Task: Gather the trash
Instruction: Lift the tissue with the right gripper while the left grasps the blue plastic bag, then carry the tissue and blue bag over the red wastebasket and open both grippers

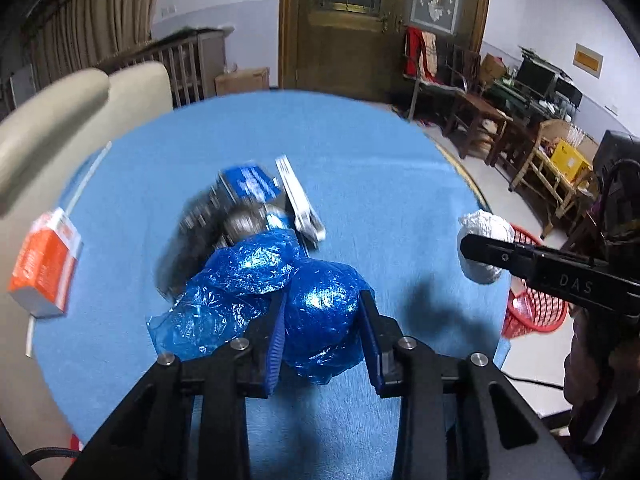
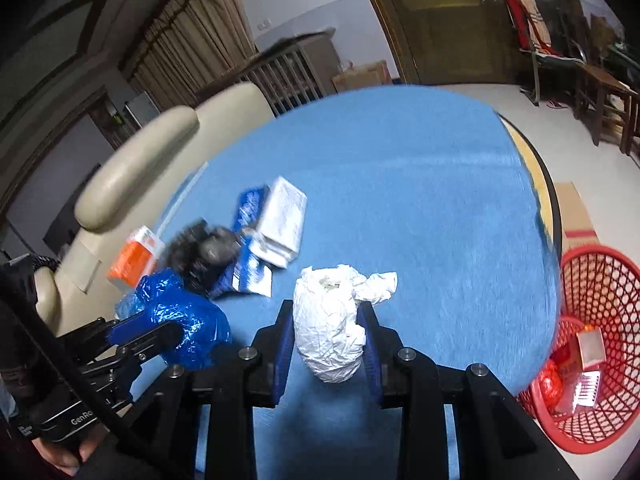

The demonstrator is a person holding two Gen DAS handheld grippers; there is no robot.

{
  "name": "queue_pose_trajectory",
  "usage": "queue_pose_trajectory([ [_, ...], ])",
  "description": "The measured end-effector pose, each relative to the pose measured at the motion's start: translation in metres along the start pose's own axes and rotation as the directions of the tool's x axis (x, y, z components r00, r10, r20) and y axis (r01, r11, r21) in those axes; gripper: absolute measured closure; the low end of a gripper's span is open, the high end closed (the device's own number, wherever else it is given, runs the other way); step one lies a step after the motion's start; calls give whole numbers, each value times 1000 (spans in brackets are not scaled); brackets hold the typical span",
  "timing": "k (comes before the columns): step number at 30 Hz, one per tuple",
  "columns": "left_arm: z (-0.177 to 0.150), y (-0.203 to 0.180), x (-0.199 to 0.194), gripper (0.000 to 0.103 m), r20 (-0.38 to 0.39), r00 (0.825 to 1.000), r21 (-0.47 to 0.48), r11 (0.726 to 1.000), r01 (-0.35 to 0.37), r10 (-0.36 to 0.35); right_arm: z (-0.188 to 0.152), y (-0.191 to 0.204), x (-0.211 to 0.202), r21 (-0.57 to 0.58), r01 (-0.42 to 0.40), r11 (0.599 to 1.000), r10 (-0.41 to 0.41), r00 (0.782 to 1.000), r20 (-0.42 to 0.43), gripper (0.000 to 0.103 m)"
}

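My left gripper point(image 1: 322, 322) is shut on a crumpled blue plastic bag point(image 1: 316, 312) and holds it just above the blue table point(image 1: 380, 184); it also shows in the right wrist view point(image 2: 180, 320). My right gripper point(image 2: 326, 334) is shut on a crumpled white paper wad point(image 2: 332, 328), which also shows in the left wrist view point(image 1: 486, 240). A red mesh basket point(image 2: 600, 320) stands on the floor at the table's right edge and holds some trash.
On the table lie a blue-and-white packet point(image 2: 250, 248), a white packet point(image 2: 282, 216), a dark crumpled item point(image 2: 204, 252) and an orange box point(image 1: 44, 264). A beige chair point(image 2: 160, 148) stands at the left. Furniture lines the far right wall.
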State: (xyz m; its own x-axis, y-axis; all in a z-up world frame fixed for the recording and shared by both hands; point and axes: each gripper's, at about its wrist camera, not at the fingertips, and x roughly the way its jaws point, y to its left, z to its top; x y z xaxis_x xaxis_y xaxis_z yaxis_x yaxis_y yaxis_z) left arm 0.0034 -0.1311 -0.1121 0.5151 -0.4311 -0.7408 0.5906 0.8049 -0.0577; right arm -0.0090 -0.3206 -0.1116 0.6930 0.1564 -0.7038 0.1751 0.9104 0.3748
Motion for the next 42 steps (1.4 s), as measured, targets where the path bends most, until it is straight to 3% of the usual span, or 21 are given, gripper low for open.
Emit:
queue_pose_trajectory([
  [5, 25, -5, -23, 67, 67, 998, -2, 1000, -11, 11, 17, 11, -28, -21, -28, 999, 29, 997, 68, 70],
  [11, 44, -32, -24, 67, 76, 997, 44, 999, 4, -8, 29, -1, -62, 15, -36, 999, 34, 990, 136, 70],
  [22, 76, -100, -12, 67, 57, 998, 143, 989, 31, -39, 24, -68, -141, 138, 36, 990, -72, 962, 264, 70],
  [27, 86, -146, 2, 67, 48, 994, 215, 973, 82, -95, 15, -107, -165, 222, 88, 971, -150, 948, 281, 70],
  [33, 90, -197, 22, 66, -12, 978, 266, 942, 204, -209, -7, -160, -186, 350, 130, 928, -228, 939, 256, 70],
  [42, 82, -270, 67, 65, -174, 930, 322, 873, 365, -325, -35, -207, -185, 456, 161, 875, -271, 945, 185, 68],
])
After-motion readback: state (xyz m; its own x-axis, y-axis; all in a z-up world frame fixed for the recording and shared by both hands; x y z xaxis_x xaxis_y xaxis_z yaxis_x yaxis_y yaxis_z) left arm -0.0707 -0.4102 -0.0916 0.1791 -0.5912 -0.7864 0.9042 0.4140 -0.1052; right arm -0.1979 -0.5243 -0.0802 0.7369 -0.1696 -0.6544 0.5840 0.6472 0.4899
